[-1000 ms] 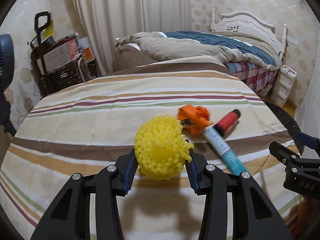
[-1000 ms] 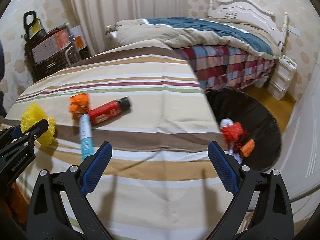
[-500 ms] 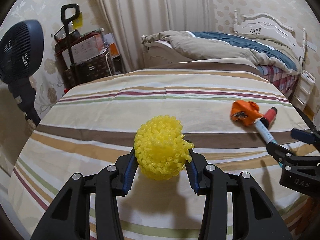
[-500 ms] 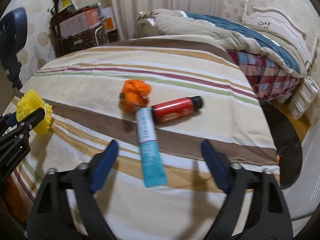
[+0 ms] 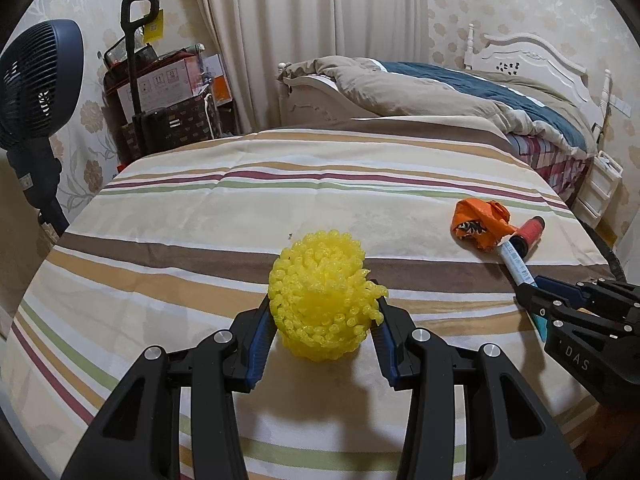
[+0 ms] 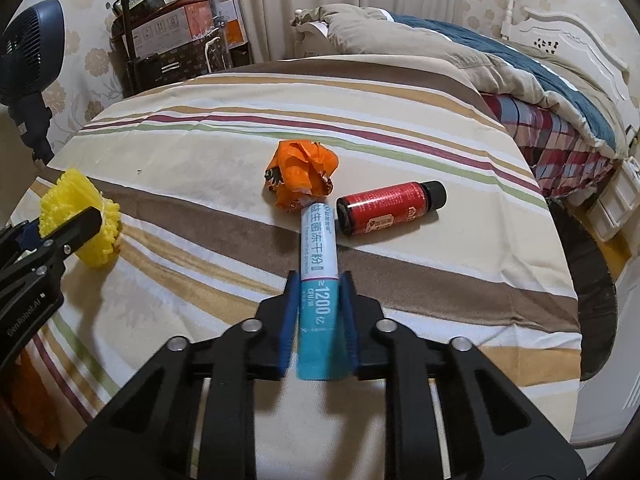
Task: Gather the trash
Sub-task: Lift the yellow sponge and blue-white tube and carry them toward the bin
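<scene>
- The left gripper (image 5: 322, 330) clamps its ribbed blue pads (image 5: 260, 338) on either flank of a yellow foam net (image 5: 322, 304), a knobbly, curled mesh bunched into a rough ball that bulges above the black plastic fingers.
- From the right wrist view the same yellow net (image 6: 82, 220) sits at the left edge of the striped bedspread (image 6: 200, 128), pinched behind a black fingertip.
- The right gripper (image 6: 318, 320) is closed tight on a slim teal-and-white tube (image 6: 318, 264); its blue pads press the flat teal tail end, and the round white body runs forward across the cover.
- The tube's far tip touches a crumpled orange wrapper (image 6: 302, 174), a glossy, creased wad with a dark printed patch.
- Just to the right of the tube lies a small red bottle (image 6: 384, 208) on its side, cylindrical, with a shiny label and a black cap pointing right.
- The bedspread is soft woven cloth with broad cream, tan, brown, maroon and green bands, lightly wrinkled.
- A black bin (image 6: 592, 280) with a dark liner stands off the right edge of the bedspread.
- Behind, a carved white bed frame (image 5: 532, 56) carries a rumpled beige and blue quilt (image 5: 440, 88).
- At the left stands a dark round fan (image 5: 38, 76).
</scene>
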Action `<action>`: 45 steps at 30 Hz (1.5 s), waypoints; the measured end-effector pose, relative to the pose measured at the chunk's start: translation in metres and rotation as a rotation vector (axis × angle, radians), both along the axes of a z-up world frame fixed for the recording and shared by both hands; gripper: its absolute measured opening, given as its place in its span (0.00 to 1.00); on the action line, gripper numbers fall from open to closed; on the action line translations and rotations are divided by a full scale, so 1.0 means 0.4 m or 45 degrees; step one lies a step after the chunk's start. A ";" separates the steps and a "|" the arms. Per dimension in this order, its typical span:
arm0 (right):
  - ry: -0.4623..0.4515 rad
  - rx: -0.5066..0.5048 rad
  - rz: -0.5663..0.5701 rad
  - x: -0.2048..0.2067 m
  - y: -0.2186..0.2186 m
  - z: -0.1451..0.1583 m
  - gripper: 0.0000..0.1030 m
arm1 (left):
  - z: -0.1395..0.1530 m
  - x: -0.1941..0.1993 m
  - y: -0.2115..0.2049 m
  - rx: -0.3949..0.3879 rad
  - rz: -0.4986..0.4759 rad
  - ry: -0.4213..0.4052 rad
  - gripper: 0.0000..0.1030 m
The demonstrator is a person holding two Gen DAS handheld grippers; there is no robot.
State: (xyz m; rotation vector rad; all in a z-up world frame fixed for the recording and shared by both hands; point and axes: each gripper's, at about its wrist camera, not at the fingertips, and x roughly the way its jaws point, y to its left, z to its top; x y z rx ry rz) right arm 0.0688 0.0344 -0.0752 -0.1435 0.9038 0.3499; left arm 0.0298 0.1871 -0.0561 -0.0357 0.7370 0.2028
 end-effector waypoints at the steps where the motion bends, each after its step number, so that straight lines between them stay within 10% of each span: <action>1: -0.001 0.003 0.004 -0.004 0.000 0.000 0.19 | 0.002 -0.002 0.000 0.000 -0.001 -0.002 0.43; 45: -0.254 0.096 -0.371 -0.130 -0.385 0.140 0.18 | 0.107 0.016 -0.353 -0.008 -0.385 -0.151 0.43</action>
